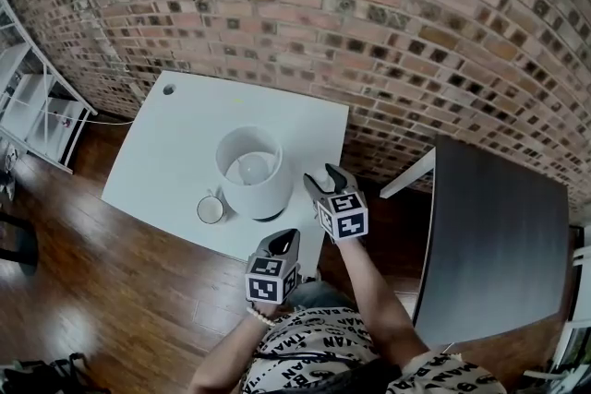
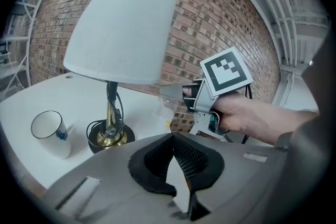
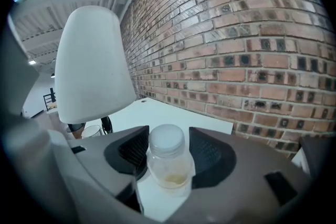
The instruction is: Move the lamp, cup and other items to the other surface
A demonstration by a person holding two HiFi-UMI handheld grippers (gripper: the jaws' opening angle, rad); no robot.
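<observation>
A lamp [image 1: 249,171] with a white shade and a brass base stands on the white table [image 1: 175,134]. A white cup [image 1: 211,209] sits at its front left. My right gripper [image 1: 325,178] is just right of the lamp, near the table's right edge. It is shut on a small clear bottle [image 3: 168,160] with a white cap. Whether the bottle's bottom rests on the table I cannot tell. My left gripper [image 1: 284,242] hovers at the table's front edge, shut and holding nothing. From the left gripper view the lamp [image 2: 123,23] and cup [image 2: 48,131] lie ahead to the left.
A dark table [image 1: 499,226] stands to the right across a narrow gap. A brick wall [image 1: 388,14] runs behind both tables. White shelving [image 1: 37,106] stands at the far left on the wooden floor [image 1: 138,291]. The lamp's black cord [image 2: 107,134] is coiled round its base.
</observation>
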